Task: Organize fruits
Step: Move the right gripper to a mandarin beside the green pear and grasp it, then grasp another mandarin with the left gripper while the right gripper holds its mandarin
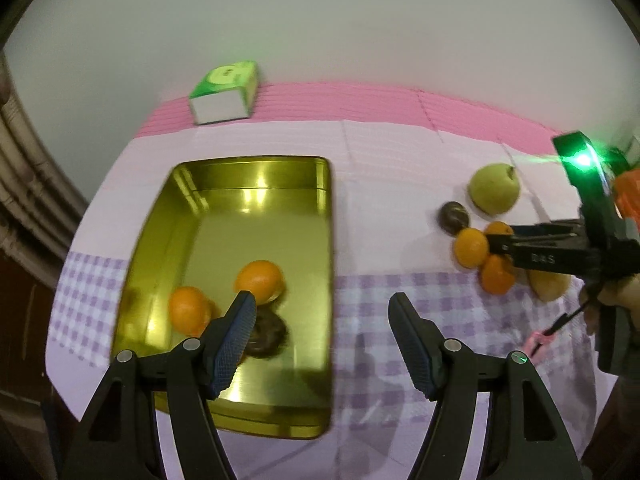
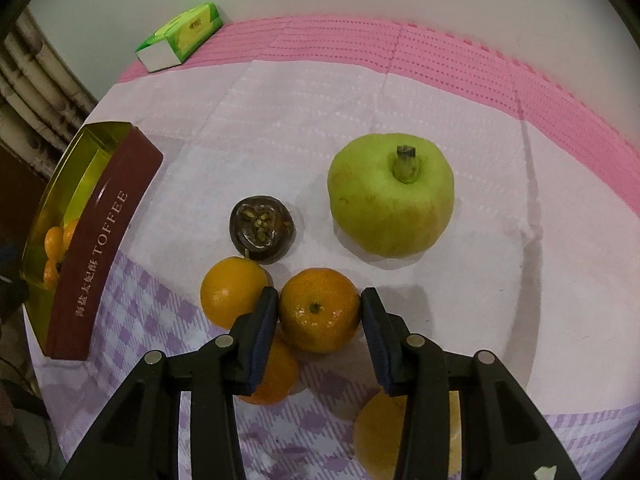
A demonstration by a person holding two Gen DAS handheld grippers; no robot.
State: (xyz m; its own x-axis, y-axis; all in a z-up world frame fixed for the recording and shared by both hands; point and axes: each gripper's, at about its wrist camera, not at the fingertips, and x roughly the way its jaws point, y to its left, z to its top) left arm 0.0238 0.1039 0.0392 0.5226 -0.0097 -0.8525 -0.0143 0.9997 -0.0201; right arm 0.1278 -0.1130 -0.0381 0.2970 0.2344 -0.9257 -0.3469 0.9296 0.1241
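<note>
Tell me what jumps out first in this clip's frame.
The right gripper brackets a mandarin in the fruit pile, with a big green pear just beyond on the tablecloth. To the left sits a shiny gold tin already holding two mandarins and a dark fruit, with the open left gripper above its near edge.

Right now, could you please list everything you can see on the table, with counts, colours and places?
Tin tray: one, gold inside, maroon outside, table's left.
Oranges in the tray: two, orange, near end.
Dark fruit in the tray: one, brown, beside them.
Loose oranges: three, orange, right cluster.
Loose dark fruit: one, brown, behind the cluster.
Green fruit: one, large, far right.
Yellow fruit: one, nearest, partly hidden.
Tissue box: one, green-white, far edge.
Tablecloth: one, pink, white, lilac check.
Left gripper: open, empty.
Right gripper: open, fingers either side of an orange.
</note>
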